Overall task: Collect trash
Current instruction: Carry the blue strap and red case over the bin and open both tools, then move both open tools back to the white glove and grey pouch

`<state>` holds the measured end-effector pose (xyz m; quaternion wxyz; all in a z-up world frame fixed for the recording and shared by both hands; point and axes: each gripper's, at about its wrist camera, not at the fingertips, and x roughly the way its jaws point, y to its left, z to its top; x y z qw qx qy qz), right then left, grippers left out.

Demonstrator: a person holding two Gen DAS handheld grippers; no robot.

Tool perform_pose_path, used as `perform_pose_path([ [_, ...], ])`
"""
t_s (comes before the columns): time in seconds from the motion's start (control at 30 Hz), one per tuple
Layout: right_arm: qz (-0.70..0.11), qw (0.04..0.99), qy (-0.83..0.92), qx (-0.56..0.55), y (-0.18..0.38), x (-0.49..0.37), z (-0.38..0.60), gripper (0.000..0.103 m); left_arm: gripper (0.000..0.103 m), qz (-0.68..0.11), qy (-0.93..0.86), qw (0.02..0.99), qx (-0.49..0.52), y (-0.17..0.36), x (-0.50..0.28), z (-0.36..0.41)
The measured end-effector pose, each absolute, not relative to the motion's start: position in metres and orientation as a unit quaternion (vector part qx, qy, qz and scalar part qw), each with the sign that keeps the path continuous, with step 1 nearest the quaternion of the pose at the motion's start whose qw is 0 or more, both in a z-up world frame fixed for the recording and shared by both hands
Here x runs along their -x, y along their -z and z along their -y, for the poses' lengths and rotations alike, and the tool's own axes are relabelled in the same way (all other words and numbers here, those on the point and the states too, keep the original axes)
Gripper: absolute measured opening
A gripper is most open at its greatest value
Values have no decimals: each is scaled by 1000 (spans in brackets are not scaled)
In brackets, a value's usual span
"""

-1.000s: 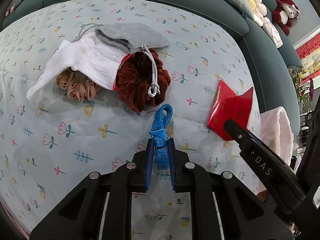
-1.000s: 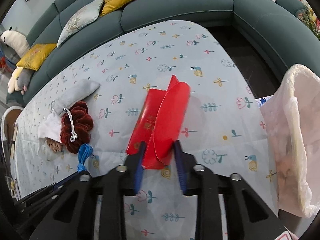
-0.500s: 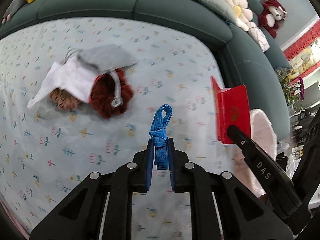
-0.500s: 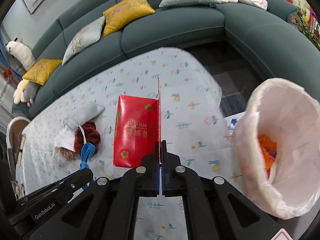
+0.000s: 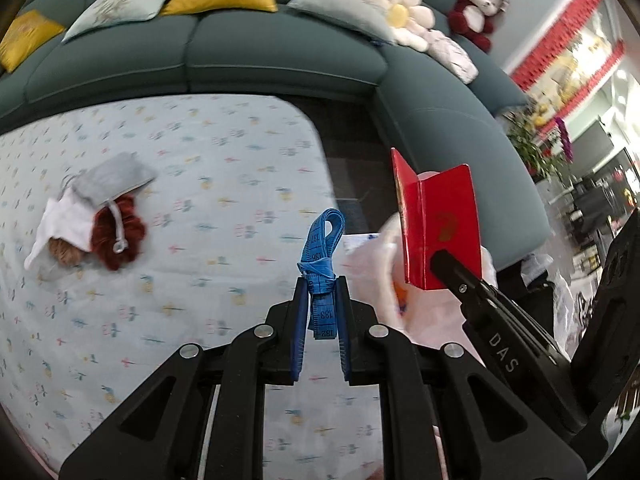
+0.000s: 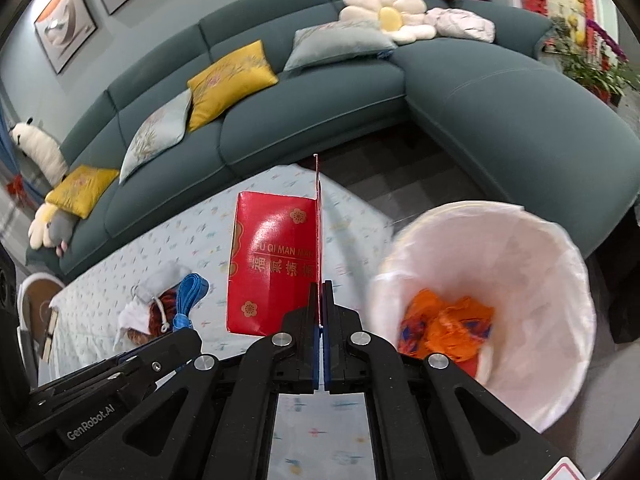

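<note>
My left gripper [image 5: 322, 280] is shut on a knotted blue measuring tape [image 5: 323, 240] and holds it up over the table's right end. The tape also shows in the right wrist view [image 6: 188, 296]. My right gripper [image 6: 321, 284] is shut on the edge of an opened red envelope [image 6: 274, 264] with gold lettering, lifted off the table. The envelope also shows in the left wrist view [image 5: 438, 220], above the bin. A trash bin [image 6: 500, 240] lined with a white bag stands to the right of the table; orange crumpled trash [image 6: 444, 328] lies inside it.
A pile stays on the floral tablecloth [image 5: 200, 184]: a grey drawstring pouch [image 5: 112, 178], a white mesh cloth [image 5: 60, 220], a dark red scrunchie [image 5: 120, 232] and a tan one [image 5: 66, 250]. A teal sofa [image 6: 360, 92] with cushions curves around the table.
Both grippers have lifted and swung right toward the bin. The red envelope left the table and now hangs from my right gripper. The bin's inside has come into view.
</note>
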<state>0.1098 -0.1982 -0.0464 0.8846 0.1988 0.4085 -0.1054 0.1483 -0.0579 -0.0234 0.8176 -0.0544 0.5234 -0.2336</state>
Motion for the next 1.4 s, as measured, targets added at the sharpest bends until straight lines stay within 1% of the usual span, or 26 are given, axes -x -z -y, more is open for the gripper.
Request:
perform_pose_path([
  [0.43, -381, 881, 161, -229, 40, -52, 273, 1, 13, -518, 295, 803, 12, 14, -110, 148],
  [0.77, -377, 876, 180, -240, 43, -32, 303, 1, 14, -517, 323, 793, -1, 18, -92, 184],
  [0.8, -376, 876, 181, -240, 43, -31, 305, 4, 14, -519, 328, 790, 1, 19, -91, 186],
  [0.83, -376, 876, 183, -240, 43, -30, 306, 10, 18, -521, 329, 788, 3, 19, -91, 186],
  [0.87, -374, 877, 187, -238, 43, -29, 307, 11, 30, -522, 328, 788, 4, 19, -91, 187],
  [0.9, -373, 877, 188, -238, 42, -27, 309, 22, 36, -520, 323, 791, 7, 19, -91, 187],
  [0.93, -370, 876, 196, -238, 42, -24, 311, 30, 46, -517, 314, 796, 11, 18, -92, 185],
  [0.97, -367, 877, 198, -240, 42, -22, 312, 34, 51, -515, 311, 798, 22, 17, -93, 182],
  [1.0, -365, 877, 199, -241, 42, -22, 313, 36, 52, -516, 309, 799, 26, 16, -94, 181],
  [1.4, -369, 880, 189, -230, 37, -26, 302, 37, 52, -512, 276, 813, 24, 14, -99, 156],
])
